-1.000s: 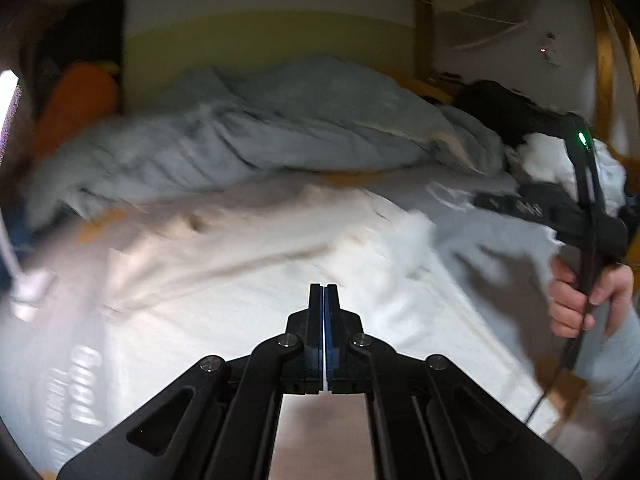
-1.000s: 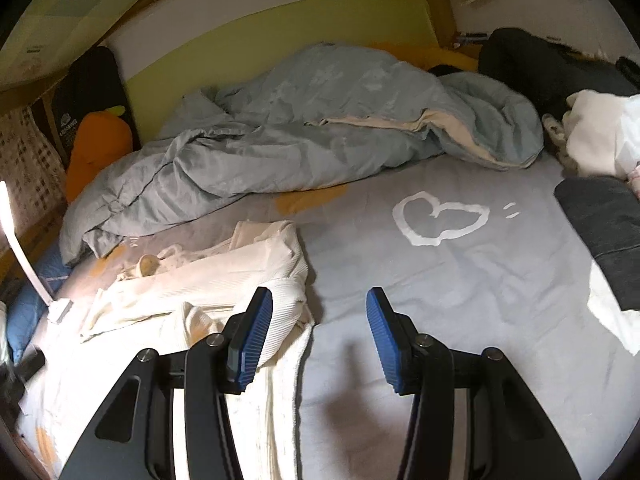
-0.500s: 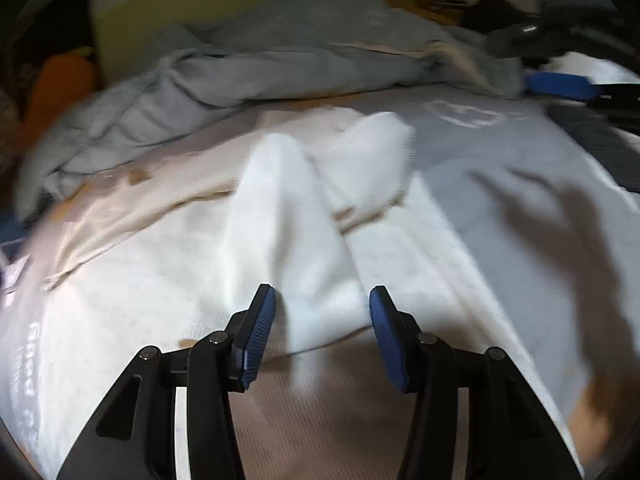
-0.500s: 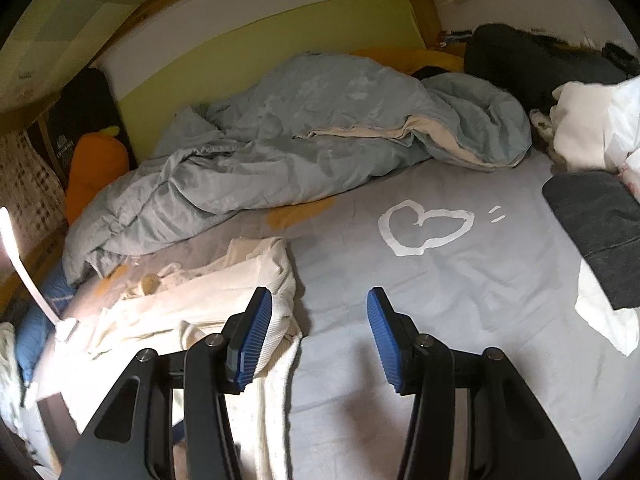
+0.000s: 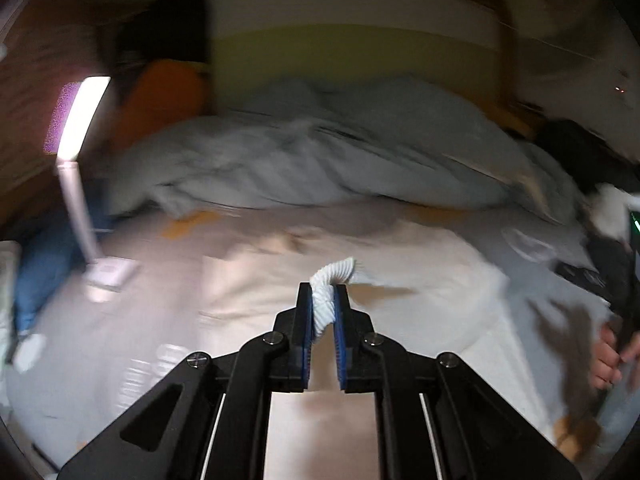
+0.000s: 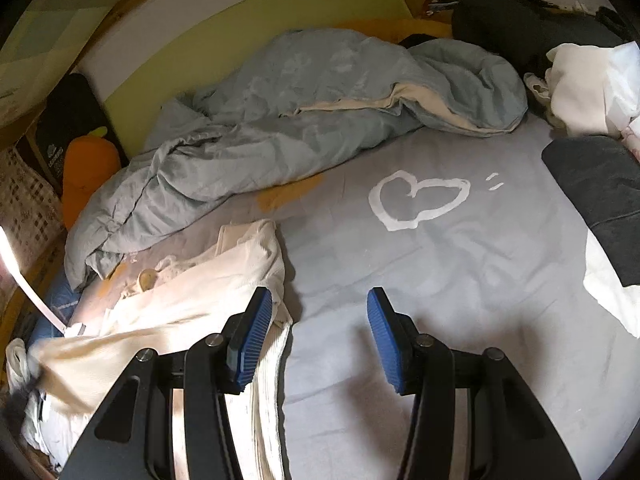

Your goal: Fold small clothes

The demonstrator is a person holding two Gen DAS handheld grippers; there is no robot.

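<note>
Item: cream knit top (image 6: 208,280), on bed (image 6: 440,280), left side. Soft, light, limp; you should pinch hems. Your left gripper (image 5: 323,308) closing on ribbed fold (image 5: 326,292); right gripper (image 6: 316,320) agape, empty.

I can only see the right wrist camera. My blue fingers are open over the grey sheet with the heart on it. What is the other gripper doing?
Observer: The left gripper is closing its jaws, with a white ribbed cloth pinched between the pads.
Operator: Does the cloth stick out?
Observer: Yes. Its end curls up above the tips and bends to the right.
Operator: Can you see anybody?
Observer: Only a hand at the right edge of the left wrist view, wrapped round a black handle.
</note>
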